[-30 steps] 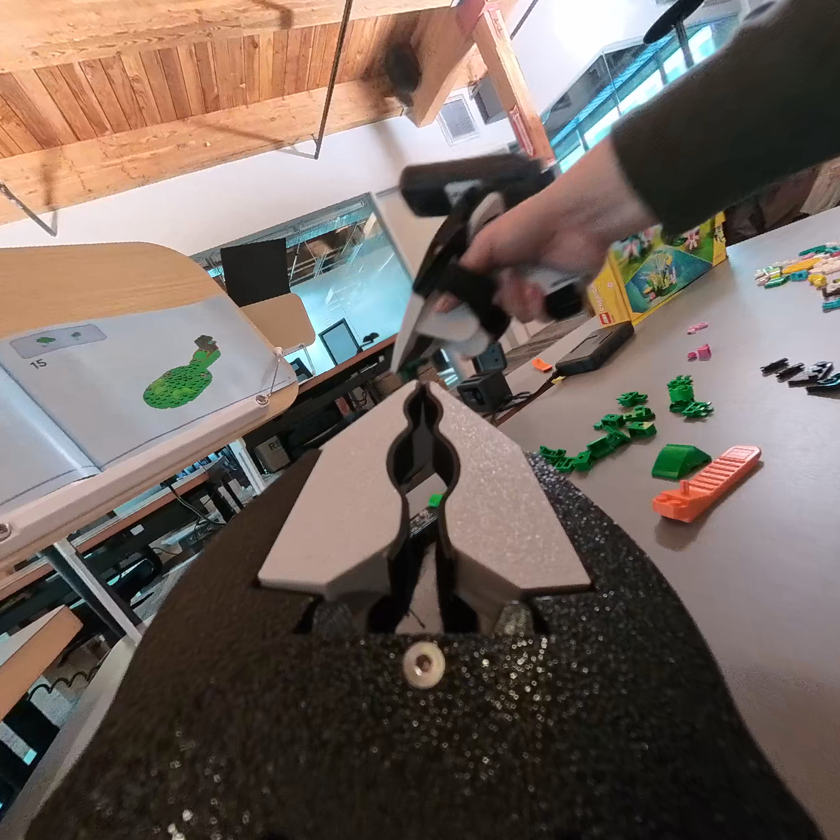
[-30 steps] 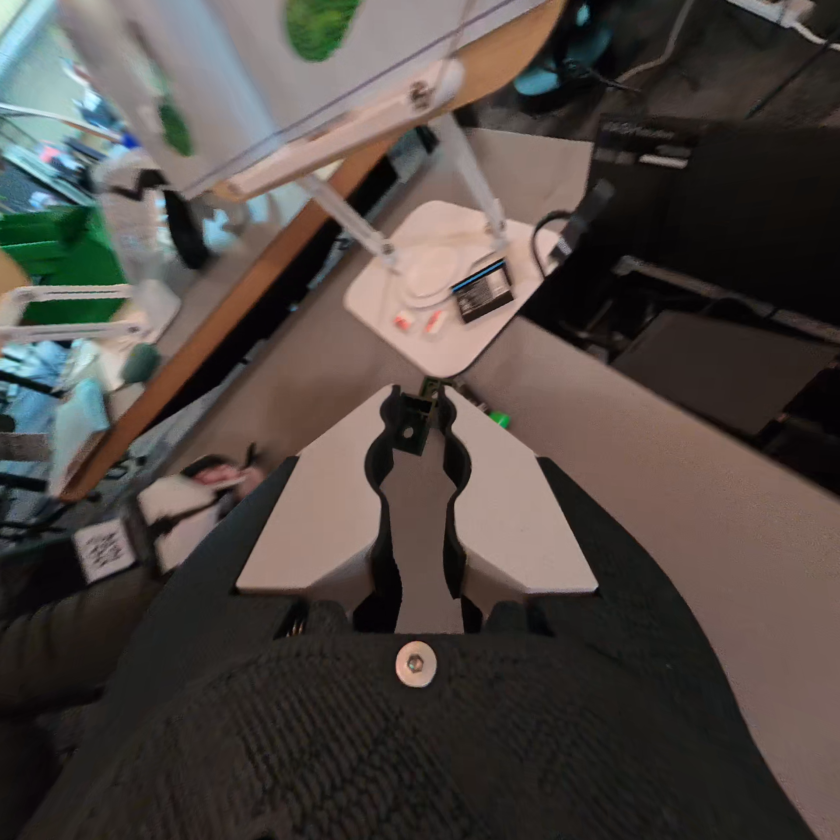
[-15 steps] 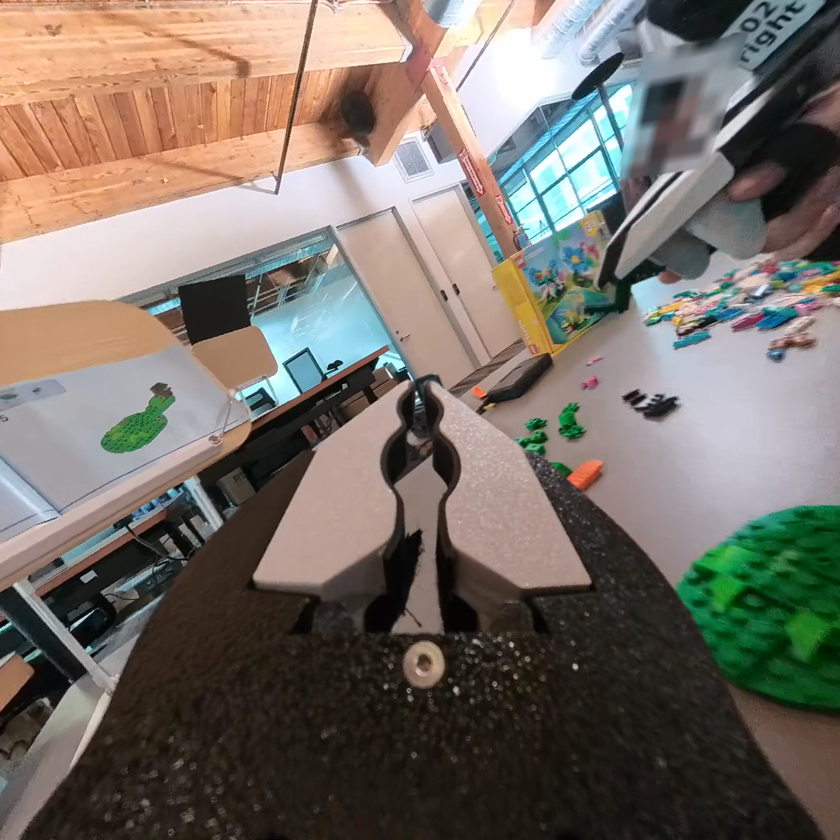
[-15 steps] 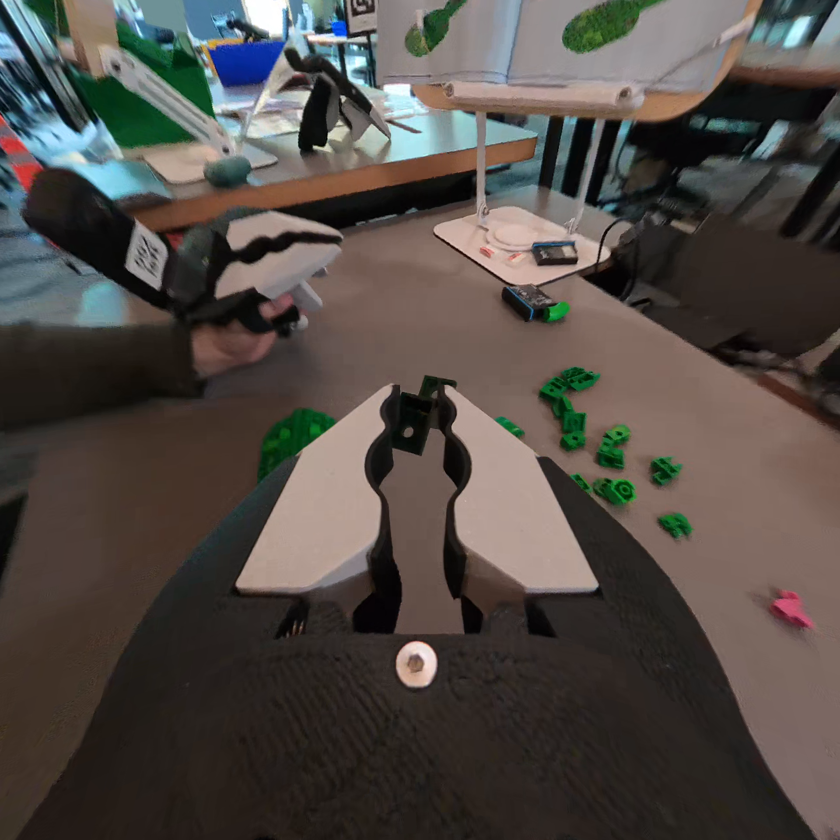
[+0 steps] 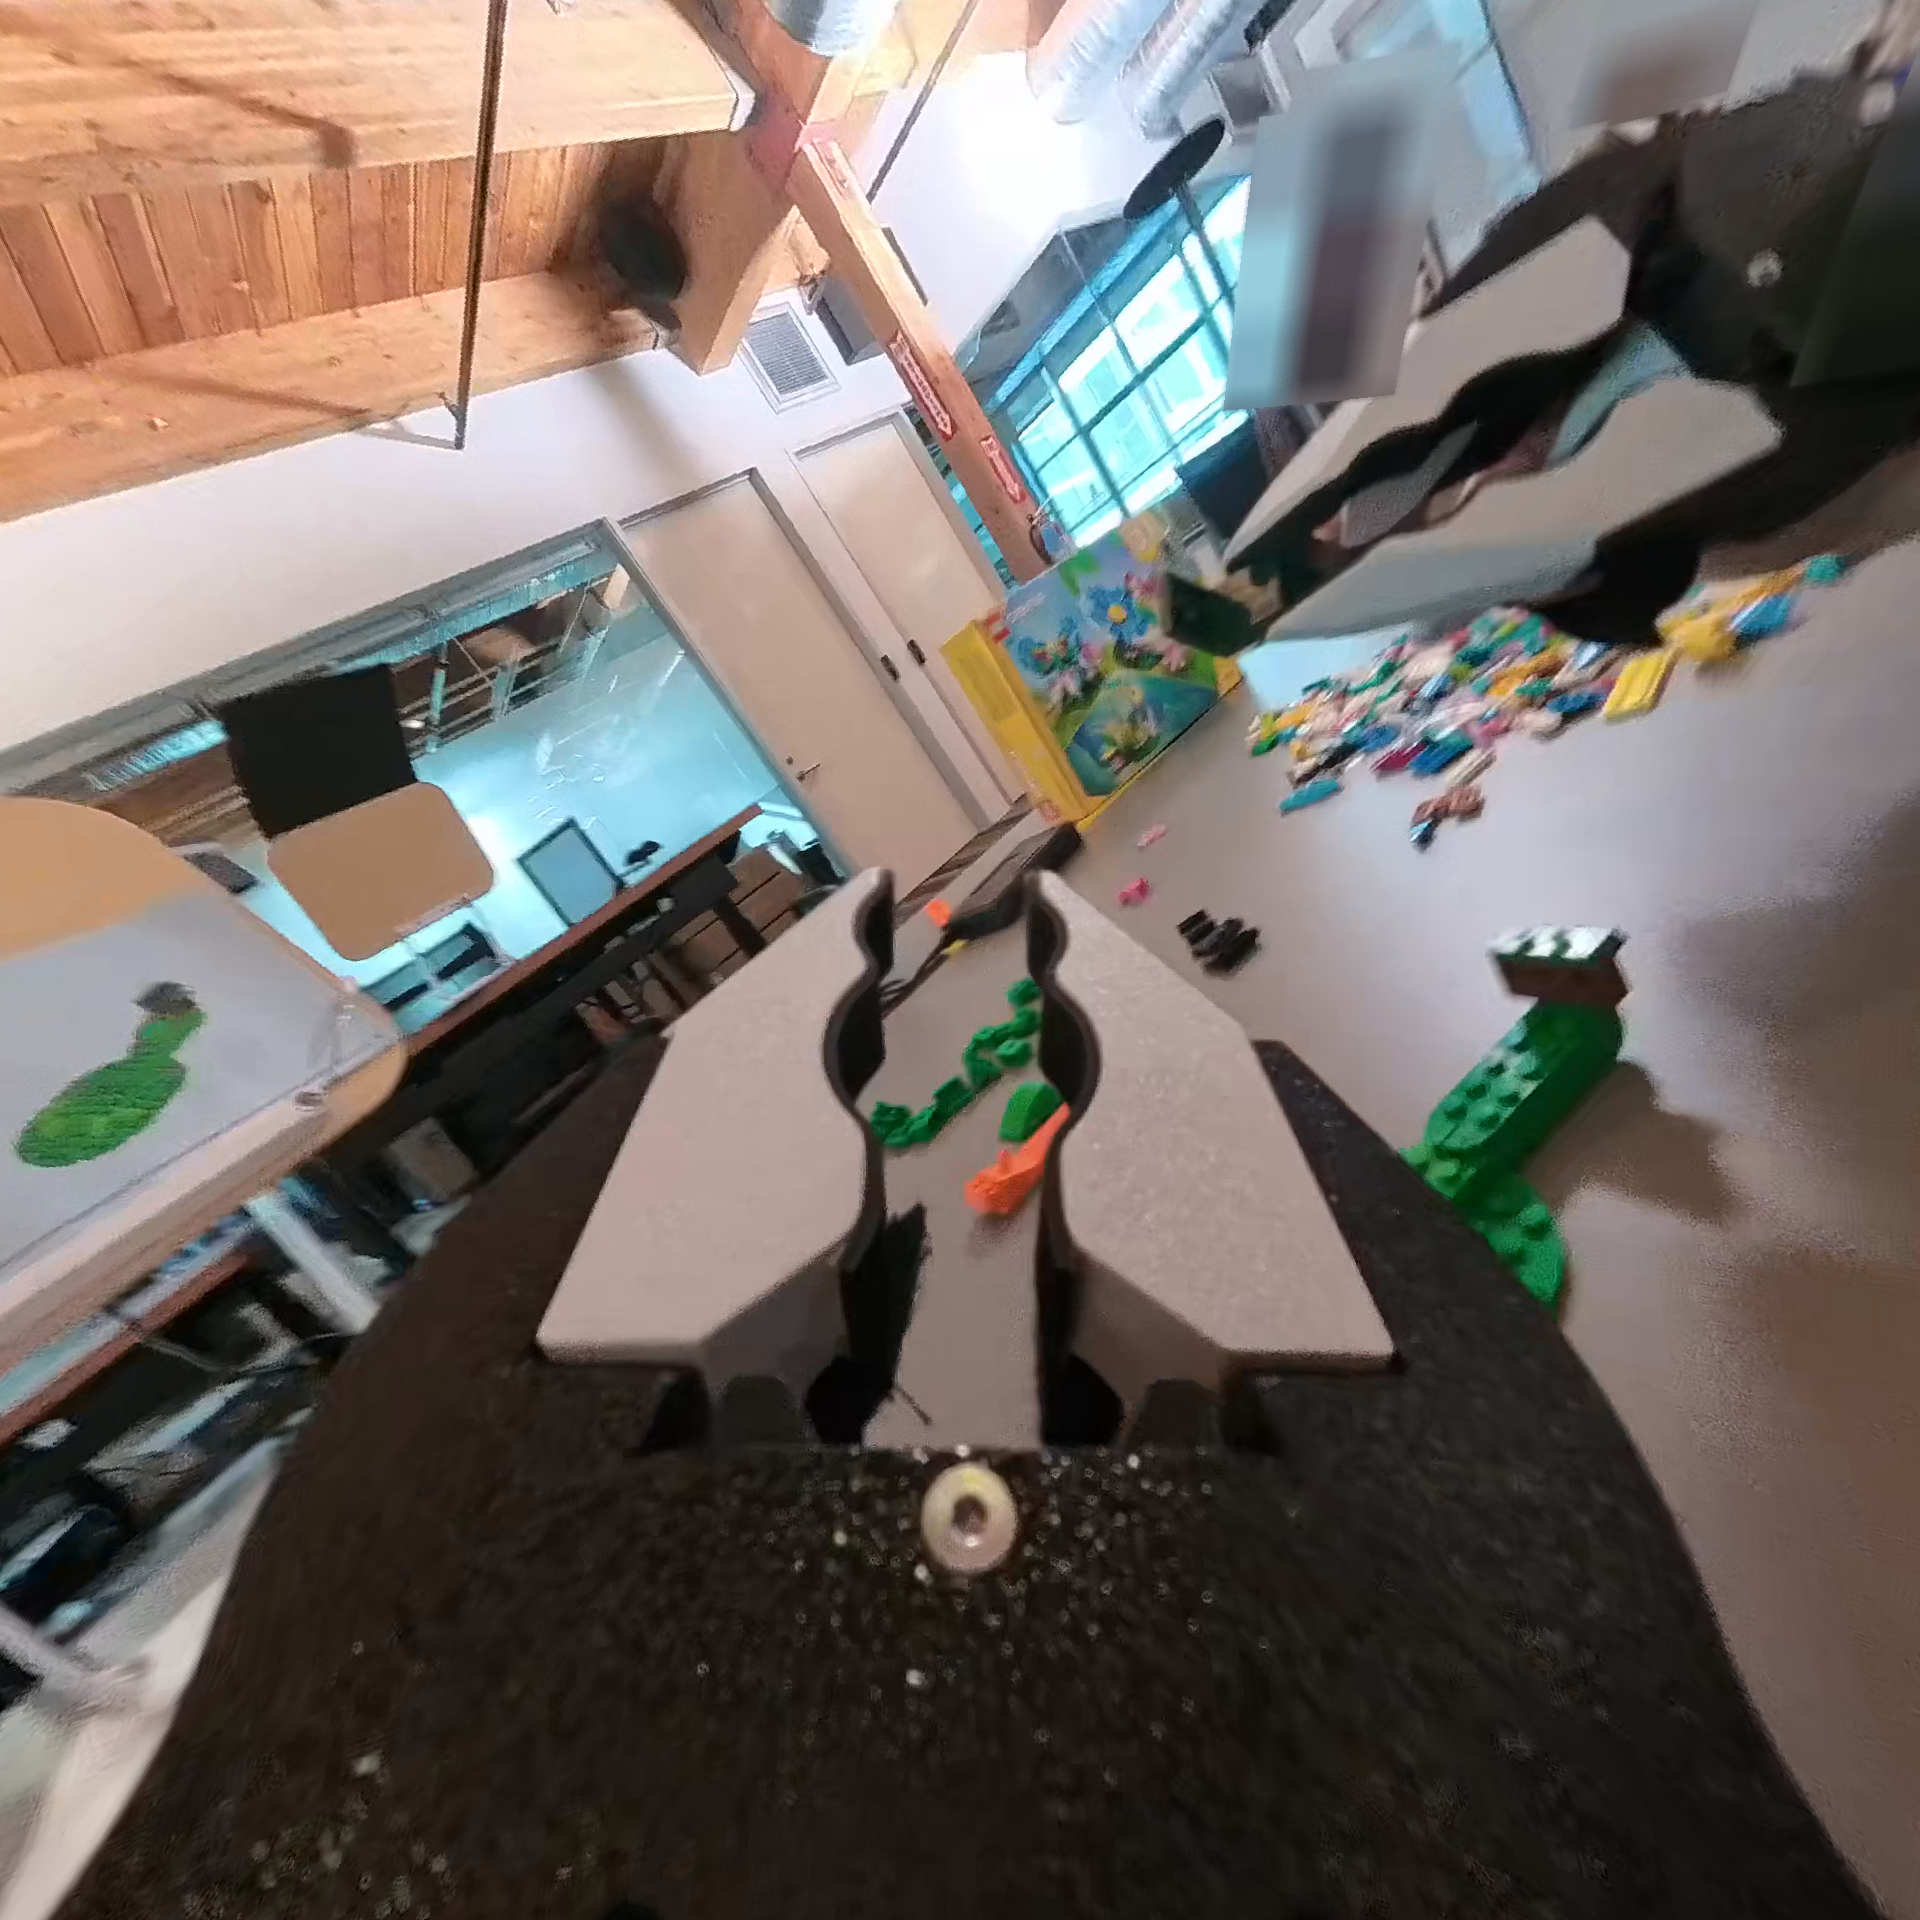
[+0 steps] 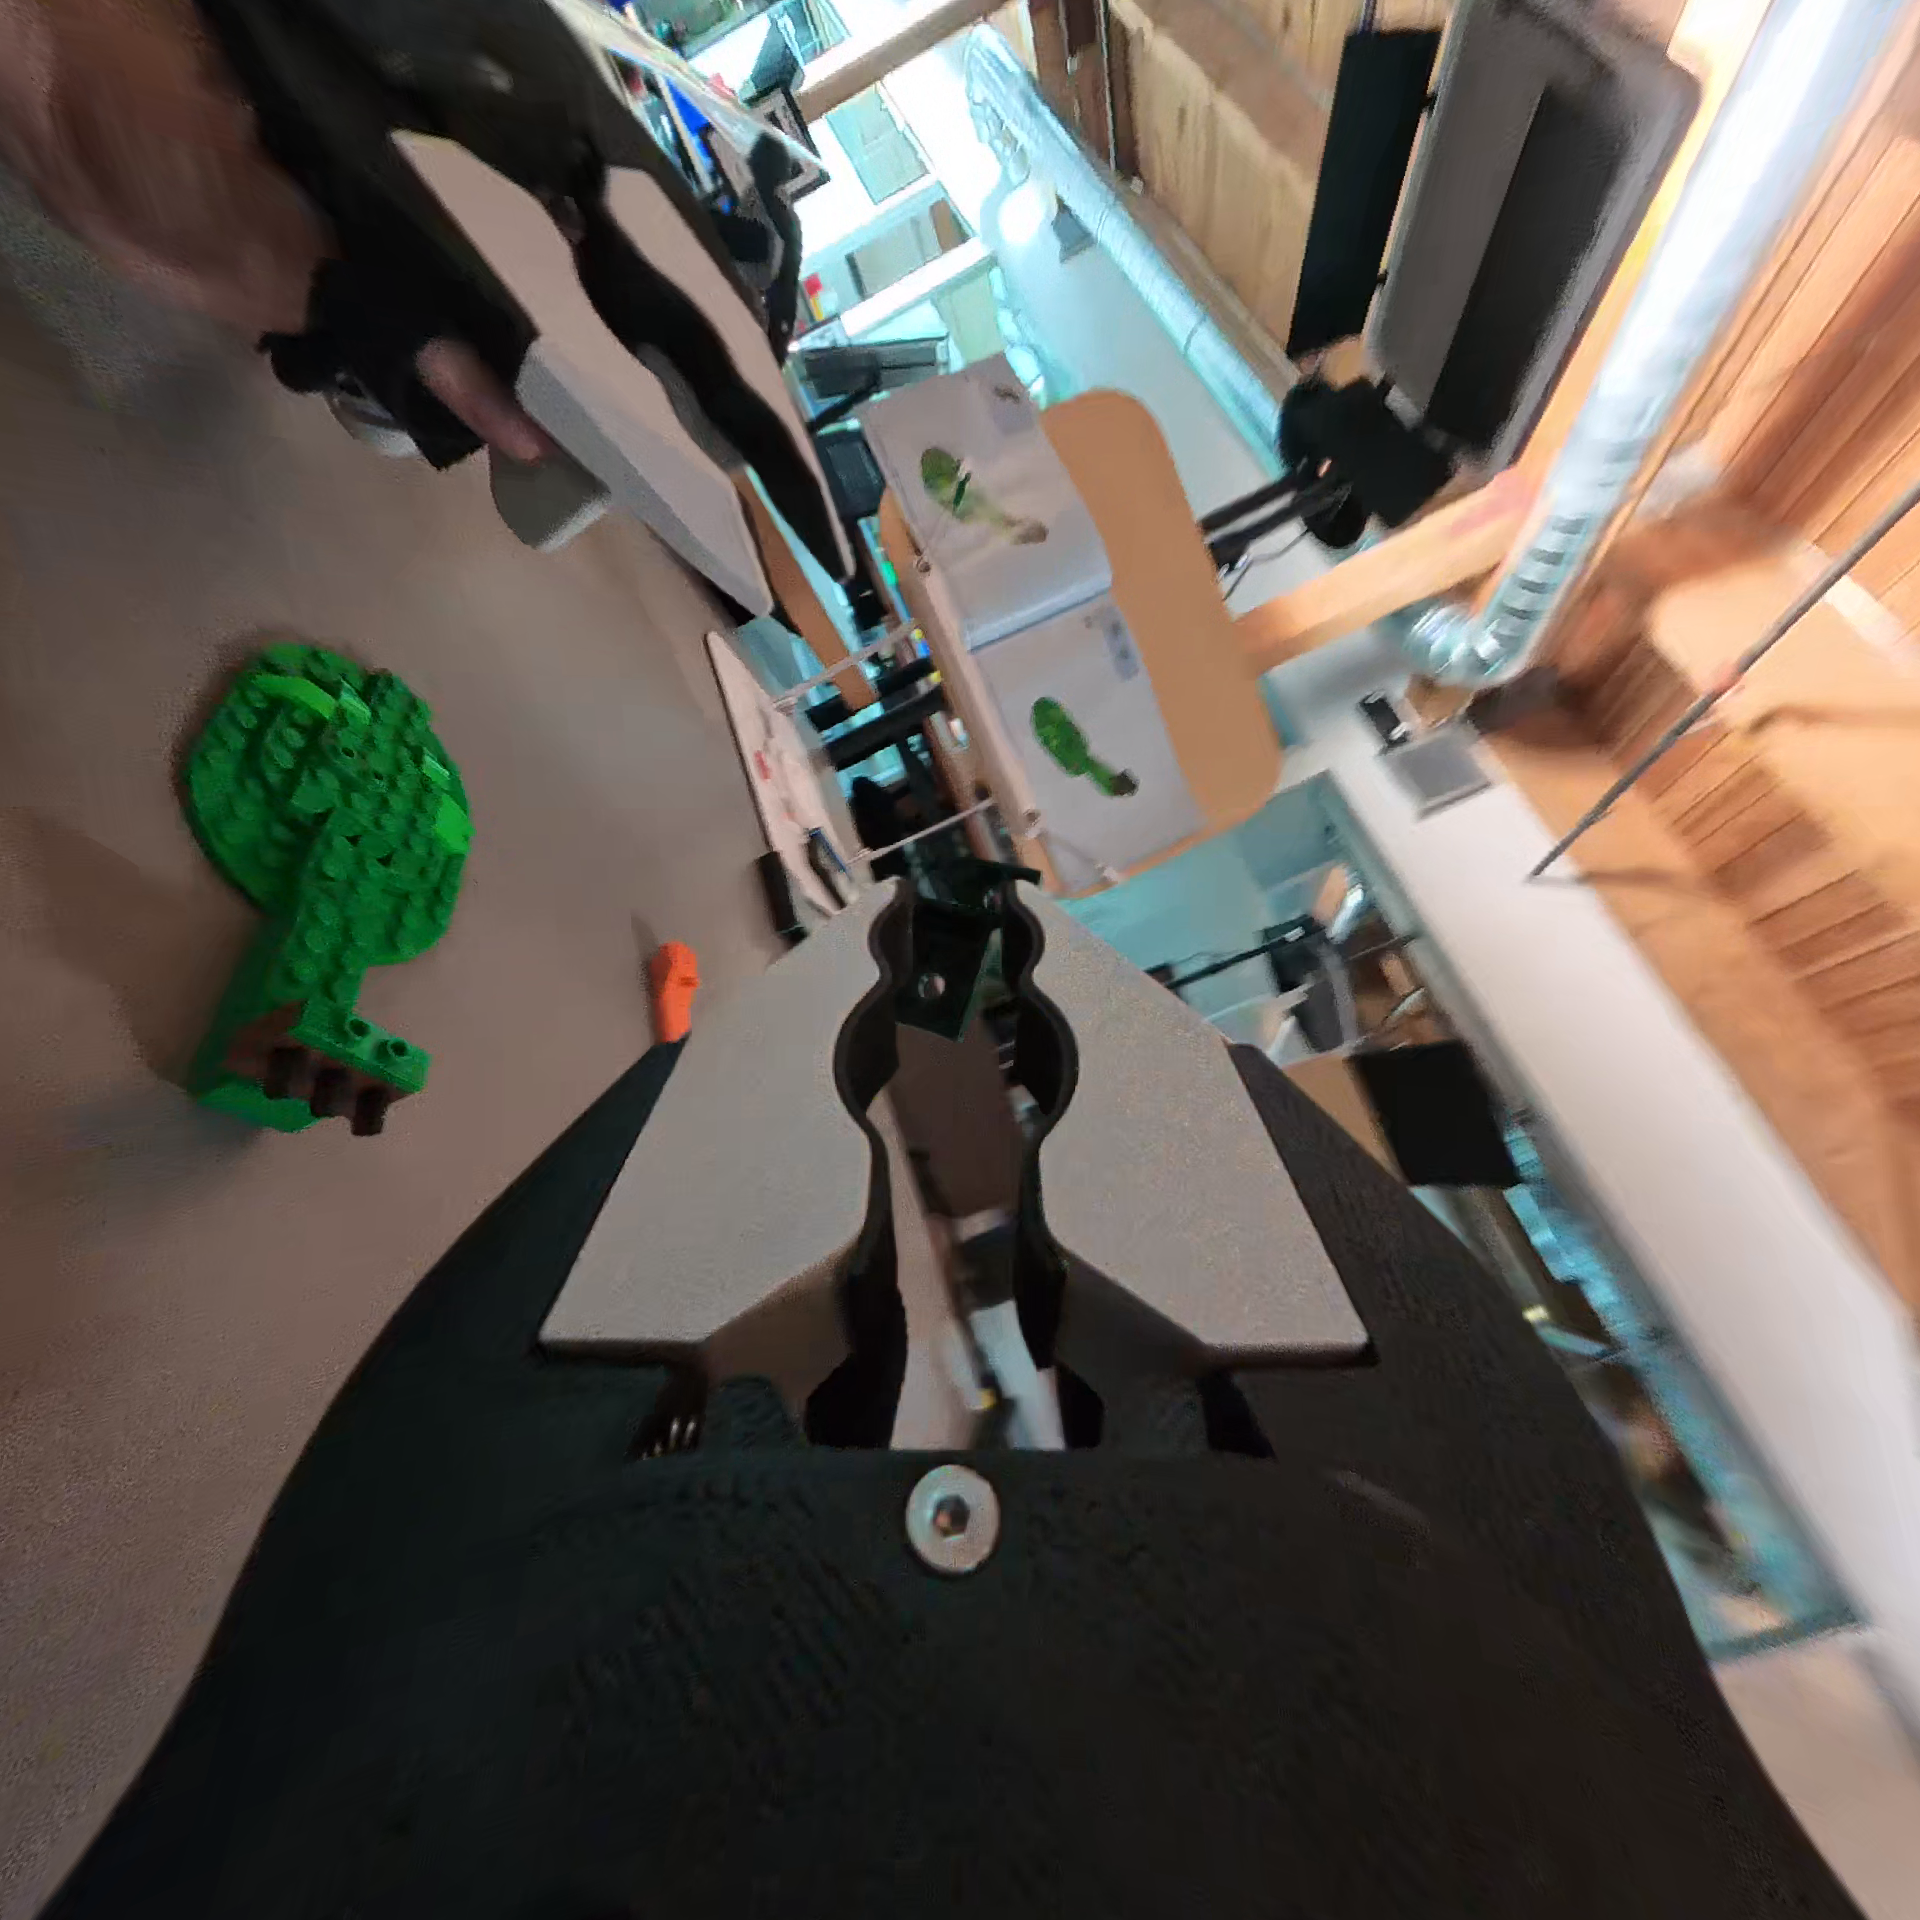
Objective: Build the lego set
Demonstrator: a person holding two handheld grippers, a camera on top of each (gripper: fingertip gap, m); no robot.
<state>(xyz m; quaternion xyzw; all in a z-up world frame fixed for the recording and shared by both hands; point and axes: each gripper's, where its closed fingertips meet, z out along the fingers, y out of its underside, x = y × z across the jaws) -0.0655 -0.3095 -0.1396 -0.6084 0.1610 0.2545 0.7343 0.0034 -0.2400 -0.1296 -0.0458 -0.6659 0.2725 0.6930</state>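
Note:
My right gripper (image 6: pixel 956 906) is shut on a small dark green lego piece (image 6: pixel 943 982) and holds it in the air; the right gripper also shows at the upper right of the left wrist view (image 5: pixel 1252 582) with the piece (image 5: pixel 1210 615) at its tips. My left gripper (image 5: pixel 961 904) is open and empty above the table, and it appears at the upper left of the right wrist view (image 6: pixel 805 582). The green lego build (image 5: pixel 1507 1101) lies on the table with a brown block (image 5: pixel 1558 971) at one end. It also shows in the right wrist view (image 6: pixel 322 831).
Loose green pieces (image 5: pixel 966 1070), an orange brick separator (image 5: pixel 1013 1174) and black pieces (image 5: pixel 1216 940) lie on the grey table (image 5: pixel 1714 1558). A pile of coloured pieces (image 5: pixel 1507 696) and the lego box (image 5: pixel 1101 675) are farther back. The instruction booklet (image 5: pixel 125 1070) stands on a holder at left.
My left gripper has gone from shut to open. Both grippers have swung and tilted, and the green build now lies nearer both. The right gripper still holds the dark green piece.

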